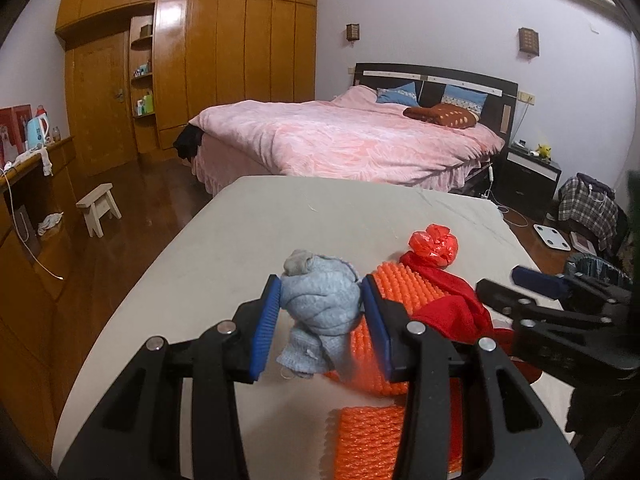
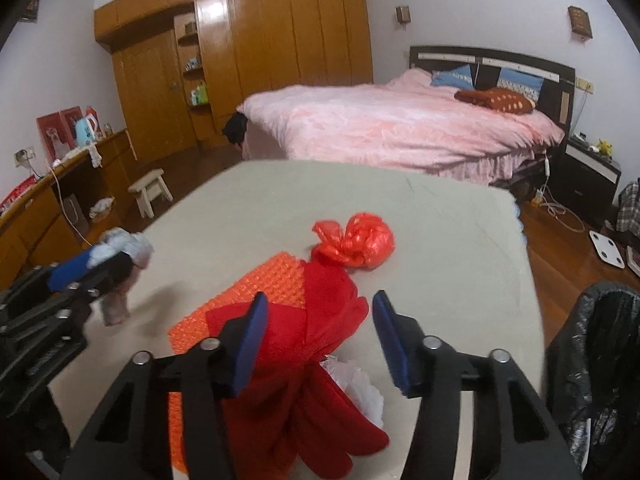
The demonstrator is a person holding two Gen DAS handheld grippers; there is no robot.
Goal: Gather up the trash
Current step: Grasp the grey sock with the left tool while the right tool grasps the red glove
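Above the grey table [image 1: 248, 216], the left gripper [image 1: 320, 304] clamps a grey rag [image 1: 320, 300]. Beside it, the right gripper [image 2: 318, 320] gapes over a red cloth [image 2: 320, 320], pads not touching it.

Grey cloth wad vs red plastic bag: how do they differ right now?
The grey cloth wad is soft knit fabric; the red plastic bag is glossy film, knotted shut. The wad is clamped in the left gripper and off the table; the bag lies on it, untouched. Both are crumpled into balls.

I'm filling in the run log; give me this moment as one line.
left gripper: shut on grey cloth wad, lifted | right gripper: open above red cloth | bin bag: beside table
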